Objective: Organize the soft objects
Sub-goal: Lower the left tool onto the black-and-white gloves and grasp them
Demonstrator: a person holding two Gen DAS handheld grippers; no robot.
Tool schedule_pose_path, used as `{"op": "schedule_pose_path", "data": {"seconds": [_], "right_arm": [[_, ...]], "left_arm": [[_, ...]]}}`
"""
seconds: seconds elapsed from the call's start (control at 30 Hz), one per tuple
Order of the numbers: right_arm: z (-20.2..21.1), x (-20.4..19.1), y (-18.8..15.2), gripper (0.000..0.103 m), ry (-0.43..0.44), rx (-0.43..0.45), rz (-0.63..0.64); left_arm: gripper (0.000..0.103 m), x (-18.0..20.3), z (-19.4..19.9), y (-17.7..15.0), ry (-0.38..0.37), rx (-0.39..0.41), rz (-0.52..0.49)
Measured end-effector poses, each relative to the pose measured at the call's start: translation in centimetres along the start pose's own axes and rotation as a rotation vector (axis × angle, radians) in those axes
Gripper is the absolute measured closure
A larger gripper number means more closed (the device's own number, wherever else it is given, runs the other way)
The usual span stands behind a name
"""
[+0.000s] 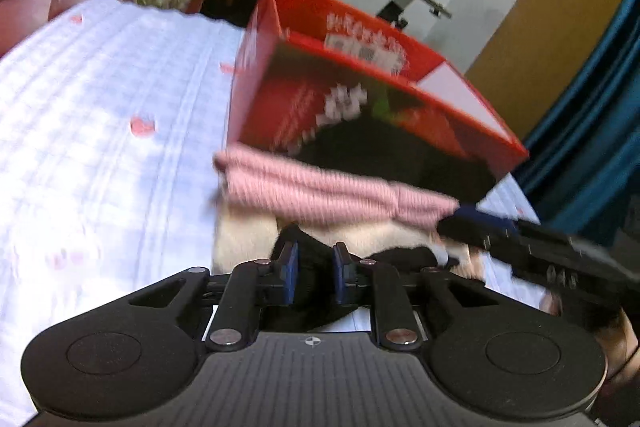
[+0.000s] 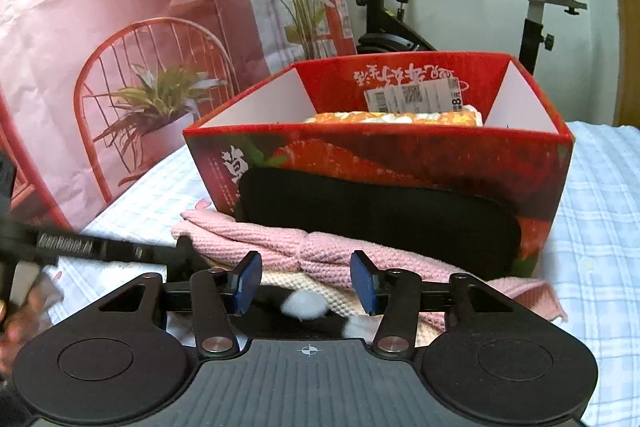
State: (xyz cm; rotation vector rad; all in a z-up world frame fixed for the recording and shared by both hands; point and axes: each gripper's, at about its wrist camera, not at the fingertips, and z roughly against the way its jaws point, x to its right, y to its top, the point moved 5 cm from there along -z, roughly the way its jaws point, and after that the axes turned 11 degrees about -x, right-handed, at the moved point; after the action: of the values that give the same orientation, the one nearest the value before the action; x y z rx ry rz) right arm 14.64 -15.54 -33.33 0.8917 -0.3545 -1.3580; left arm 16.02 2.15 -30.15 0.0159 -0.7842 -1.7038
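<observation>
A red cardboard box (image 2: 424,155) stands on the bed, with a folded orange-and-white knit (image 2: 392,117) inside. In front of it lies a pile: a black pad (image 2: 380,211) leaning on the box, a pink knit (image 2: 320,251) and a cream knit (image 2: 304,281). My right gripper (image 2: 306,283) is open just above the pile. My left gripper (image 1: 314,277) has its jaws narrowly apart around a black cloth (image 1: 316,255) at the pile's near edge. The box (image 1: 360,99) and pink knit (image 1: 320,187) are blurred in the left wrist view. The right gripper's arm (image 1: 540,255) shows there too.
The bed has a white checked cover (image 1: 100,147) (image 2: 600,207). A pink printed backdrop with a chair and plants (image 2: 120,27) stands behind on the left. An exercise bike (image 2: 400,7) stands behind the box. A blue curtain (image 1: 592,127) hangs on the right.
</observation>
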Motion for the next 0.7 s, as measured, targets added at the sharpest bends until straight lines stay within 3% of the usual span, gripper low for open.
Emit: {"op": "schedule_pose_path", "data": {"seconds": [0.2, 0.53, 0.7], "right_arm": [[-0.8, 0.1, -0.9, 0.059, -0.023, -0.028, -0.003], [-0.2, 1.0, -4.5, 0.058, -0.056, -0.079, -0.034], [0.4, 1.2, -5.5, 0.057, -0.058, -0.083, -0.027]], "left_arm": [[0.083, 0.2, -1.1, -1.7, -0.013, -0.028, 0.028], [0.082, 0.9, -1.6, -2.7, 0.074, 0.000, -0.010], [0.081, 0.6, -0.5, -3.1, 0.080, 0.025, 0.017]]}}
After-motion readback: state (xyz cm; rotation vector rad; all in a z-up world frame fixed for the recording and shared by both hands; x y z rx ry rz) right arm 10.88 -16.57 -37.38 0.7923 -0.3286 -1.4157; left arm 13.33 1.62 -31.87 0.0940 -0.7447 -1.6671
